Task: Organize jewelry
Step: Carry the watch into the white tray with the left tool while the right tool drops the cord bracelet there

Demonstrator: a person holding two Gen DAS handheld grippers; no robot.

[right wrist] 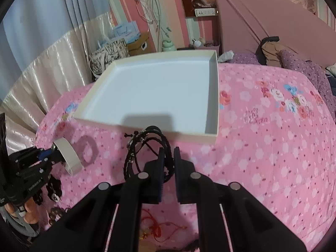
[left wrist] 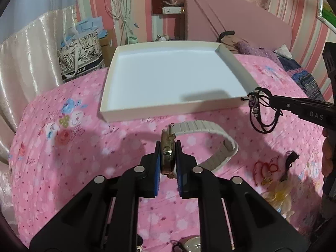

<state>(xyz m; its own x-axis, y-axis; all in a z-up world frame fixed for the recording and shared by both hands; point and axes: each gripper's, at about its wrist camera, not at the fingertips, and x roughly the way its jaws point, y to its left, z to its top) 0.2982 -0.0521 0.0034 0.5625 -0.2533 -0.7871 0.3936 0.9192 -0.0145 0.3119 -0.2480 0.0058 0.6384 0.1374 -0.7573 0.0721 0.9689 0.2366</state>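
My left gripper [left wrist: 168,147] is shut on a watch [left wrist: 167,157] with a white link strap [left wrist: 210,126], held above the pink bedspread just short of the white shallow box [left wrist: 168,77]. My right gripper [right wrist: 169,150] is shut on a black cord bracelet [right wrist: 145,142] with metal beads, hanging near the box's front edge [right wrist: 168,135]. In the left wrist view the right gripper [left wrist: 271,98] and bracelet [left wrist: 260,113] sit at the box's front right corner. In the right wrist view the left gripper [right wrist: 47,154] and watch strap [right wrist: 69,155] are at far left.
A red string bracelet [left wrist: 264,168] and a small black piece [left wrist: 292,159] lie on the floral bedspread at right; the red string also shows in the right wrist view [right wrist: 159,226]. Dark beads [right wrist: 55,212] lie at lower left. Paper bags [left wrist: 82,50] and a headboard [left wrist: 231,14] stand behind.
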